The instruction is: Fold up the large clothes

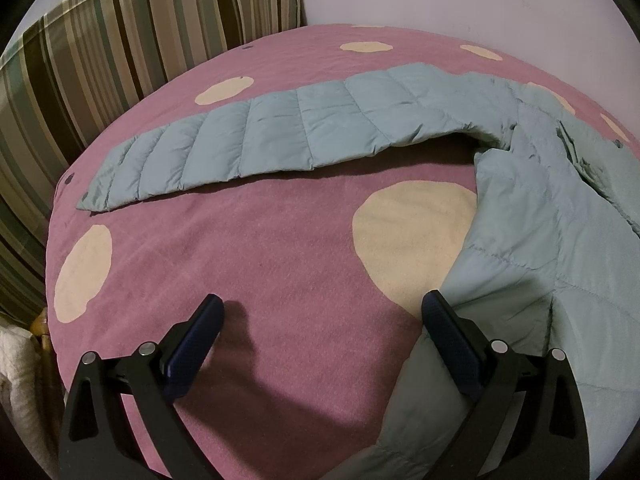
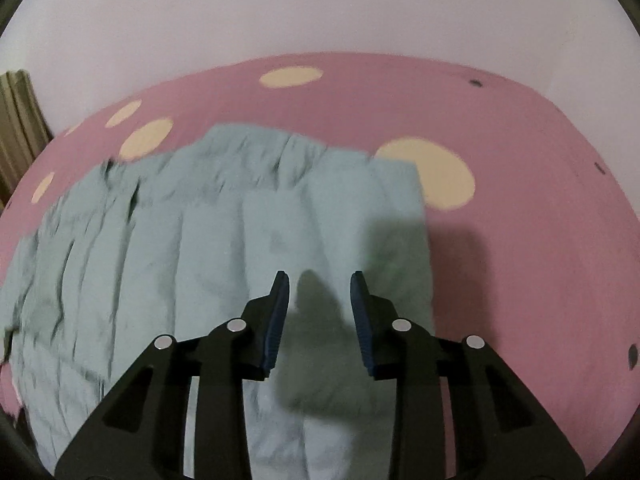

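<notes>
Dim indoor light, hard shadows below the jaws, fisheye-bent edges, right view motion-blurred.

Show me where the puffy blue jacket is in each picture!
Left wrist view: the blue jacket fills the right side, one sleeve stretched out leftward.
Right wrist view: the jacket covers the left and middle.
Shared landmark: the pink blanket with cream dots, under the jacket in both.
</notes>
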A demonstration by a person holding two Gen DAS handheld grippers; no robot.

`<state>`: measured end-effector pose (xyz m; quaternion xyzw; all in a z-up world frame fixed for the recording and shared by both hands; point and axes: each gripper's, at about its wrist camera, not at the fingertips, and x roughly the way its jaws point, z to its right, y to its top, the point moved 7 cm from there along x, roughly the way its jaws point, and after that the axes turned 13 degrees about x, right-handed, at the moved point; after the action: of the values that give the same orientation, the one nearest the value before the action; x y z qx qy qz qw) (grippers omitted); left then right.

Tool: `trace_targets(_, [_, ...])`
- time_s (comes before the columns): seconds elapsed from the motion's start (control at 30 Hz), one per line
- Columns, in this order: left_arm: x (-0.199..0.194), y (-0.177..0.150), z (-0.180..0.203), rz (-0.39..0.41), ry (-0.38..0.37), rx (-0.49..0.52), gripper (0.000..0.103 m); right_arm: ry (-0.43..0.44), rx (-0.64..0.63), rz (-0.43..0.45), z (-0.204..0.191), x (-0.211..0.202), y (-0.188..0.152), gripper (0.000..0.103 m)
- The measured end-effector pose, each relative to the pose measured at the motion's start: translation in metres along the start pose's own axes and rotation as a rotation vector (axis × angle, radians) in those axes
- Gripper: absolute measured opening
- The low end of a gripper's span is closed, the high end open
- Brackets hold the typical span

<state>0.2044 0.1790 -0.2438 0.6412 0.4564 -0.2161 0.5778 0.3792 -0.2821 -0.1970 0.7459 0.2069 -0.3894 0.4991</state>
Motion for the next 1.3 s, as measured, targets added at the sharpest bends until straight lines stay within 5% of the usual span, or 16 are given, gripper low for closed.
trace_targets(0.2, [0.001, 0.001, 0.001, -0.001, 0.001, 0.002, 0.099, -0.082, -0.017, -0.109, 0.007, 0.068, 0.006, 0.04])
trace_targets(0.37, [0.002, 0.001, 0.001, -0.005, -0.002, 0.0, 0.099, -0.036, 0.019, -0.062, 0.005, 0.033, 0.014, 0.04])
trace_targets(0.53, [-0.002, 0.0, -0.001, -0.005, -0.003, -0.002, 0.099, 0.021, -0.023, 0.008, 0.0, -0.014, -0.019, 0.042])
trace_targets(0.97, [0.0, 0.003, 0.001, -0.013, -0.011, -0.008, 0.099, -0.029, -0.085, -0.009, 0.002, 0.018, -0.062, 0.044])
trace_targets(1.13, [0.0, 0.002, -0.004, -0.019, -0.081, -0.029, 0.098, -0.018, -0.077, -0.002, 0.002, 0.017, -0.061, 0.044])
trace_targets(1.3, [-0.018, 0.002, -0.041, 0.043, -0.056, -0.061, 0.098, -0.007, -0.073, 0.002, 0.005, 0.014, -0.064, 0.045])
